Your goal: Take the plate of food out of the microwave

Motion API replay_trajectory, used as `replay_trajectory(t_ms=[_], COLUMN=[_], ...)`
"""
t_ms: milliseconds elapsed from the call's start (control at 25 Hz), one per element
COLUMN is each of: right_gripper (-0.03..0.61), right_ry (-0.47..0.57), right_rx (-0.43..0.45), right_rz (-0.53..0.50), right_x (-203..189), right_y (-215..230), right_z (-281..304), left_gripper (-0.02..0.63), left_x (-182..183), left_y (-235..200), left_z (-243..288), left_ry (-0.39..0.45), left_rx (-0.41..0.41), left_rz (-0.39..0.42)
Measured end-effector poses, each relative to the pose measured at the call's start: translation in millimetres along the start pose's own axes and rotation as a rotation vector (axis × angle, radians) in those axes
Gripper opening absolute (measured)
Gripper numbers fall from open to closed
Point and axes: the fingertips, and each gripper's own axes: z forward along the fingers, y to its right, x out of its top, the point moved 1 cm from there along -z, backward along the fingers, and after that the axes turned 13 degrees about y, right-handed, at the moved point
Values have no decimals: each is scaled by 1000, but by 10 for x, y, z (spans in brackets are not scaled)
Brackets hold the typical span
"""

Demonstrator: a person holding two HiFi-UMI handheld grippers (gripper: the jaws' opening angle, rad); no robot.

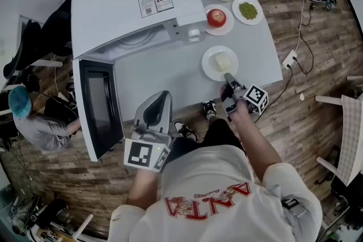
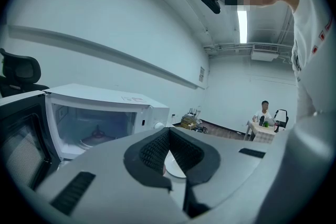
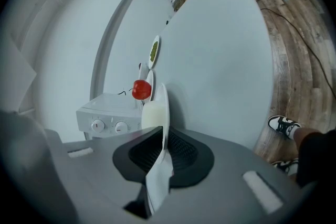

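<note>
Round white plate [image 1: 209, 67] with a pale block of food rests on the pale grey worktop [image 1: 164, 73], outside the open white microwave [image 1: 130, 3], its rim pinched in the right tool [image 1: 228, 79], while the left tool [image 1: 160, 100] hangs closed and empty, so the setting-down step appears nearly done and next seems a gentle release and a straight withdrawal.

Head view: from high above the microwave [image 1: 130, 8], facing steeply down on its top, its open door [image 1: 99, 110] and the table [image 1: 164, 73] in front of it. It sits far enough off to take in the left gripper [image 1: 160, 100] and the right gripper [image 1: 228, 80].
Left gripper view: low and close in front of the microwave, facing almost level along the jaws, with the open cavity at frame left.
Right gripper view: close over the table, in front of the microwave's knob end. It is rolled sideways, so the table stands like a wall, and it faces the knobs.
Shared: all three views catch the microwave. The head view and right gripper view both show the plate of food [image 1: 220, 62] and the apple [image 1: 216, 17].
</note>
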Motion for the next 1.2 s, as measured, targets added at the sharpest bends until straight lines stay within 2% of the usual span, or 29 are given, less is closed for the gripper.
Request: replay_trajectory(t_ms=[120,240,320,480,720,960,1080,1200], right_gripper=[36,93,141,209,239,268,268,264], right_ry=[-22,-57,-97,-194,-346,-478,-507,-507], right_rx=[27,39,36,31,-6,-32,-57,-76], right_rz=[-52,-110,-188,-376,-752,-1031,-1101,-1068], right_x=[-14,-49,-92,-194,-315,-427,-450,-435], right_y=[-64,-109,-126,-130,-94,-37,21,52], right_z=[3,-2,-5,-11,-42,-99,-129,-160], left_gripper=[8,8,8,8,8,8,8,8], left_x=[-5,-9,-8,-32,-18,-6,-27,-47], left_y=[1,4,5,4,-7,-13,-22,-23], left_z=[-11,-29,-42,-64,-97,-111,-123,-128], left_ry=[-2,-4,-4,-13,-7,-1,-9,-12], left_rx=[-1,-2,-2,-4,0,-1,2,0], left_rz=[1,1,0,-4,-7,-6,-12,-13])
